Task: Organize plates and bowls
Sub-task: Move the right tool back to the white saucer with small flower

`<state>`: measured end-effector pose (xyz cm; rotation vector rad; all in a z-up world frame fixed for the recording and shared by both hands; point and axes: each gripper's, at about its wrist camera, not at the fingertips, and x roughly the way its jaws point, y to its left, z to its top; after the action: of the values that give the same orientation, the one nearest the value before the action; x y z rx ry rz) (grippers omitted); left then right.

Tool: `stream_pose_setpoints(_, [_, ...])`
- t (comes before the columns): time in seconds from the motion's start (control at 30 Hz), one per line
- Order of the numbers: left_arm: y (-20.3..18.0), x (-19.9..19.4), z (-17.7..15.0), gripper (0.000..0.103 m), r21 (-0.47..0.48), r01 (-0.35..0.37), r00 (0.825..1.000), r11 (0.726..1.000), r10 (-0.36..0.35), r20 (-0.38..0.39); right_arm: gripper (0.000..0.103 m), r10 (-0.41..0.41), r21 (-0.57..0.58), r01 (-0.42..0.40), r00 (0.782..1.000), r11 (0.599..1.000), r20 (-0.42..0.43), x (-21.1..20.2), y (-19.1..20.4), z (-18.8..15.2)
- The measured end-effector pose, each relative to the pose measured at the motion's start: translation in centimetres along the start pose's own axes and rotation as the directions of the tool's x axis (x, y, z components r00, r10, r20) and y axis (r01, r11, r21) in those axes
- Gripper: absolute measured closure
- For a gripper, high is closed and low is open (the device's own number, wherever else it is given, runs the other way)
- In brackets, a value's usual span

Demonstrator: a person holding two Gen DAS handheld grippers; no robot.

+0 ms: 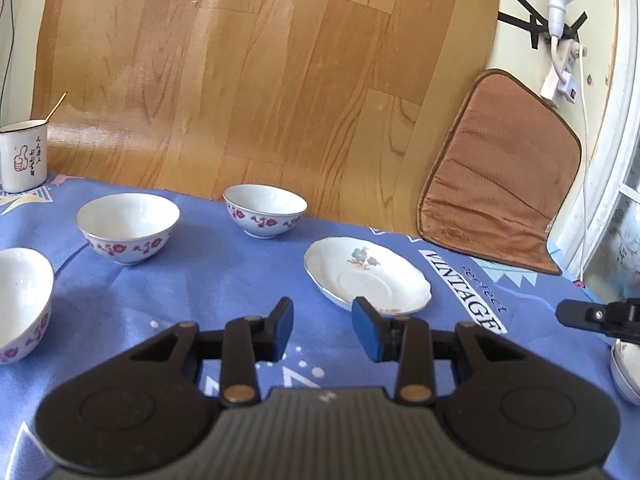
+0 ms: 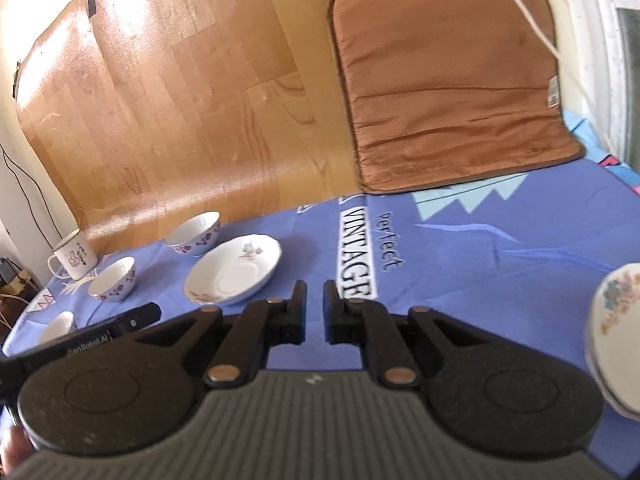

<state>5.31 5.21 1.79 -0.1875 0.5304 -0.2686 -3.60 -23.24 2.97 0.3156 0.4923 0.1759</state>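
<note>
My left gripper (image 1: 322, 330) is open and empty, held above the blue cloth just in front of a white flowered plate (image 1: 366, 280). Three white bowls with purple flowers stand to its left: the far bowl (image 1: 264, 210), the middle bowl (image 1: 128, 226) and the near bowl (image 1: 22, 298). My right gripper (image 2: 315, 312) has its jaws close together with a narrow gap and nothing between them. The same plate (image 2: 234, 272) lies ahead-left of it. A stack of flowered plates (image 2: 616, 336) is at the right edge of the right wrist view.
A blue printed cloth (image 1: 200, 292) covers the table. A white enamel mug (image 1: 22, 156) with a stick in it stands at the back left. A brown cushion (image 2: 444, 80) leans at the back right, a wood-pattern sheet (image 1: 240, 80) lies behind the bowls. A cable and power strip (image 1: 560, 76) hang at right.
</note>
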Motion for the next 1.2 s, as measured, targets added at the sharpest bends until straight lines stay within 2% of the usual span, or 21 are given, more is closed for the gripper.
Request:
stream_pose_setpoints(0.63, [1.4, 0.2, 0.4, 0.067, -0.077, -0.04, 0.999, 0.996, 0.039, -0.014, 0.09, 0.055, 0.057, -0.051, 0.996, 0.997, -0.069, 3.1, 0.7, 1.8])
stream_pose_setpoints(0.97, [1.5, 0.4, 0.4, 0.066, -0.081, -0.054, 0.998, 0.995, 0.052, -0.025, 0.088, 0.076, 0.076, -0.067, 0.989, 0.995, -0.124, 4.9, 0.8, 2.5])
stream_pose_setpoints(1.17, [2.1, 0.7, 0.5, 0.066, -0.116, -0.064, 0.997, 0.991, 0.059, -0.051, 0.087, 0.081, 0.073, -0.069, 0.983, 0.995, -0.168, 6.4, 1.1, 2.9])
stream_pose_setpoints(1.2, [2.3, 0.8, 0.5, 0.066, -0.124, -0.062, 0.997, 0.99, 0.056, -0.056, 0.084, 0.078, 0.07, -0.067, 0.981, 0.995, -0.175, 6.7, 1.2, 2.9])
